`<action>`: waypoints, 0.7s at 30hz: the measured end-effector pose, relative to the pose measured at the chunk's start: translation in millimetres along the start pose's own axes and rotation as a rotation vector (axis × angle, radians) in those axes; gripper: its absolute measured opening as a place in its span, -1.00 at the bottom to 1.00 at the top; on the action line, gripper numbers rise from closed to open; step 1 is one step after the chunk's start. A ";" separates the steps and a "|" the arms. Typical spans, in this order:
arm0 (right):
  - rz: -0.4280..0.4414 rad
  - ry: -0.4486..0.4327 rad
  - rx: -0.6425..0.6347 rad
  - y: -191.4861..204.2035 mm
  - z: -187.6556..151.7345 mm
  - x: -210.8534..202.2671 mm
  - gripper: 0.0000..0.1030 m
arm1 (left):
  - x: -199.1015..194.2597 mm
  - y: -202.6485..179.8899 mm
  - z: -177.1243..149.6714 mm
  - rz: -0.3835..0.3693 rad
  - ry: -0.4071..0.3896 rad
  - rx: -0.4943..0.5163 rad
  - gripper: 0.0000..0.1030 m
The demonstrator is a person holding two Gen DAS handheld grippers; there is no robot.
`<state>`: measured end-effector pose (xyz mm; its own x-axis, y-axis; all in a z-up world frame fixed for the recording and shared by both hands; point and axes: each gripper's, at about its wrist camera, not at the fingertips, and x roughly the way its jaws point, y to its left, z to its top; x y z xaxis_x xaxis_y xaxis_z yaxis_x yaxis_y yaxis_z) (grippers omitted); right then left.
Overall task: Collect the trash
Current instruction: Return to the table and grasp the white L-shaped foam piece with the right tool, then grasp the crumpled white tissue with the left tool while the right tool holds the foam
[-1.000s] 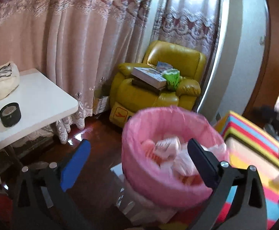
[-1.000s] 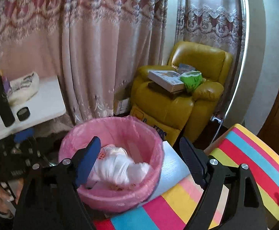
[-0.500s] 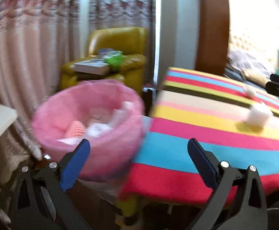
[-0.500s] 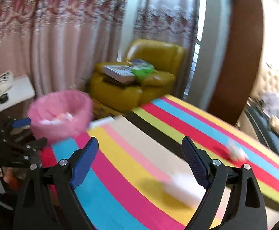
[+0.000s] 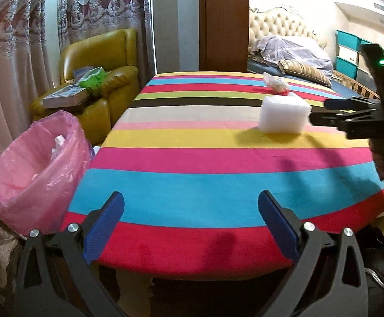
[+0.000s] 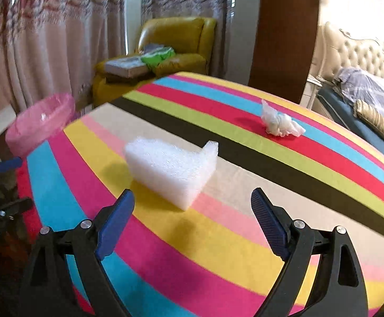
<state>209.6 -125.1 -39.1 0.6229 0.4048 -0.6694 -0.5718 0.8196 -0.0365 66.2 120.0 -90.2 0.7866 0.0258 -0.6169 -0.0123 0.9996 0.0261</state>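
Since the foam block (image 6: 171,171) sits just ahead of the right gripper (image 6: 193,223), jaws spread wide & empty, risks from here: block is light, so an off-centre close could shove it along the striped desk (image 6: 165,251) instead of pinching it. Left gripper (image 5: 190,227) also spread, empty, near desk edge. Crumpled tissue (image 6: 280,124) lies further back. Pink-lined bin (image 5: 33,169) is off the desk's left side, so a loose grip on the carry could drop the foam short.

Black frames, blue jaws (silver screws)
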 end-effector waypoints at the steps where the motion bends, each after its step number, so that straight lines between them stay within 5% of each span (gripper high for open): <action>1: -0.003 0.009 0.000 0.8 2.3 4.4 0.64 | 0.5 -0.1 -0.6 -0.001 0.002 -0.002 0.91; 14: 0.122 0.090 -0.048 5.8 54.7 67.4 0.64 | -5.8 9.3 9.7 0.008 -0.001 -0.002 0.91; 16: 0.143 0.098 -0.047 8.6 56.1 71.4 0.43 | -4.1 7.5 11.8 0.009 0.003 0.008 0.91; 21: 0.108 0.044 -0.019 4.2 47.1 50.6 0.28 | 2.1 1.2 28.8 0.012 -0.002 0.028 0.91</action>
<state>263.9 -82.0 -38.1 0.5333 0.4719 -0.7021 -0.6448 0.7640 0.0238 85.6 120.9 -68.8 0.7879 0.0376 -0.6146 -0.0044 0.9985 0.0554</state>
